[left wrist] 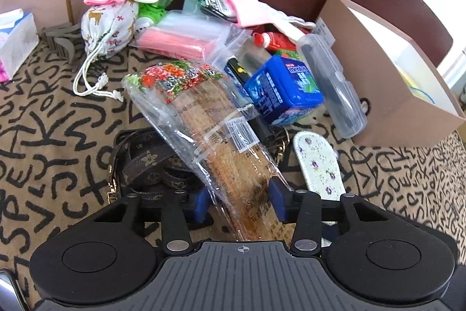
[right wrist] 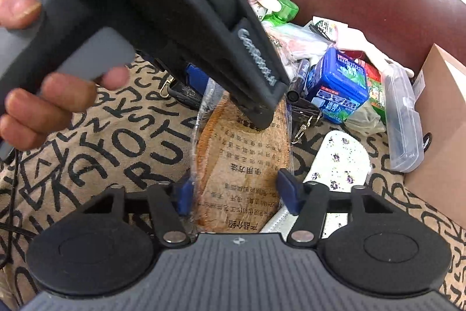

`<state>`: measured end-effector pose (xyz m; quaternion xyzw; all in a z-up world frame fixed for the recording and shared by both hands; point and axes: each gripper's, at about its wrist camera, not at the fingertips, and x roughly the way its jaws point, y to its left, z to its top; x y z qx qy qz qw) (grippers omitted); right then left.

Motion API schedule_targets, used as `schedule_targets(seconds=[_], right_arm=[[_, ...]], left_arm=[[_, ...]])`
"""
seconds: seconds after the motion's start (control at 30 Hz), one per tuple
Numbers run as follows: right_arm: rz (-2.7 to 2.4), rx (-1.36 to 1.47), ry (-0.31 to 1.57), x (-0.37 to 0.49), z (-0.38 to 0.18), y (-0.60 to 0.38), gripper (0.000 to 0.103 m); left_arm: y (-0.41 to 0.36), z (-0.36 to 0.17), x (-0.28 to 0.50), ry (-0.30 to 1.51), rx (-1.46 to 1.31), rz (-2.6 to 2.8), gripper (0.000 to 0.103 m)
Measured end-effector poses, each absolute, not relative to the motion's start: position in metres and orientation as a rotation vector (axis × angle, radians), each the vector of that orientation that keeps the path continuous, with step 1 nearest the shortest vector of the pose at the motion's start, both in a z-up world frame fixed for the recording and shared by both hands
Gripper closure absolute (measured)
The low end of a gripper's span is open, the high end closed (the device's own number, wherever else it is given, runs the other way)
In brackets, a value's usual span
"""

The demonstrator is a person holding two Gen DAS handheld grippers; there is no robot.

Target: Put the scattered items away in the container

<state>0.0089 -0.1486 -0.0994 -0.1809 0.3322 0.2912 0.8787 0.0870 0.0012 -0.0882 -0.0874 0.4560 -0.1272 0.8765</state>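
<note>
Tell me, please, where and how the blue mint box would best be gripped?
Probably across the two long flat sides of the blue mint box, coming from above. It lies flat and tilted on the pile, with the clear plastic case close along one side, leaving little room for a level approach.

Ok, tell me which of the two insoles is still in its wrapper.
The brown insole, sealed in a clear bag with a flowered header and a barcode sticker. The white floral insole beside it lies bare on the patterned cloth.
</note>
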Motion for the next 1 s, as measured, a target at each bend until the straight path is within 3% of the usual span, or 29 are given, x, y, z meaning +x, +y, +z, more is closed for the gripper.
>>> schedule_targets(seconds=[0.03,0.2,0.33,0.67,1.0], right_arm=[[0.606,-0.377,0.687,0.006,-0.097,-0.148,0.051],[0.635,-0.332,0.667,-0.002,-0.082,-0.152,0.074],[0.674,-0.297,0.647,-0.011,-0.068,-0.153,0.081],[0.699,-0.209,0.530,-0.019,-0.022,-0.170,0.083],[0.536,-0.222,0.381,-0.004,0.020,-0.223,0.083]], left_arm=[[0.001,-0.086,0.086,0.950,-0.180,-0.267,0.072],[0.000,-0.072,0.077,0.922,-0.176,-0.257,0.085],[0.003,-0.057,0.066,0.898,-0.176,-0.237,0.086],[-0.018,0.003,0.049,0.749,-0.109,-0.260,0.085],[-0.092,0.061,0.073,0.604,-0.060,-0.405,0.085]])
